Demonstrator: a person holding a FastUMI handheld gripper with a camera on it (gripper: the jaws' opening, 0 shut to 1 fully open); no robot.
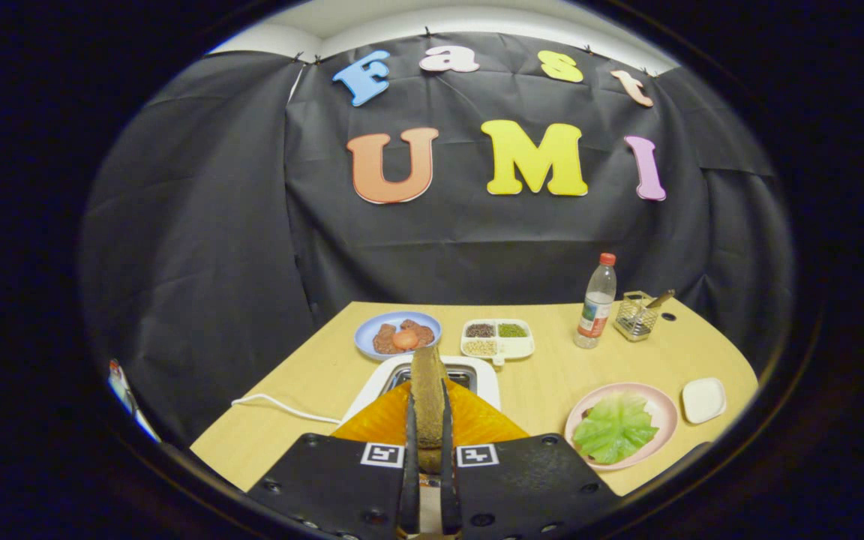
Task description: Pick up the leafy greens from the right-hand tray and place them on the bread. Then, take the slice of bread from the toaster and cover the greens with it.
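Between gripper (427, 442) fingers, bread slice (427, 397)

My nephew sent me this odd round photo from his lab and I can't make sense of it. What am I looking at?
The camera rides on a hand-held two-finger tool and looks forward along its fingers. They are closed on a bread slice, held on edge above a white toaster. An orange tray lies just under it. On the wooden table: a pink plate with a green leaf, a blue plate of food, a divided dish of beans, a water bottle, a wire basket and a small white dish.
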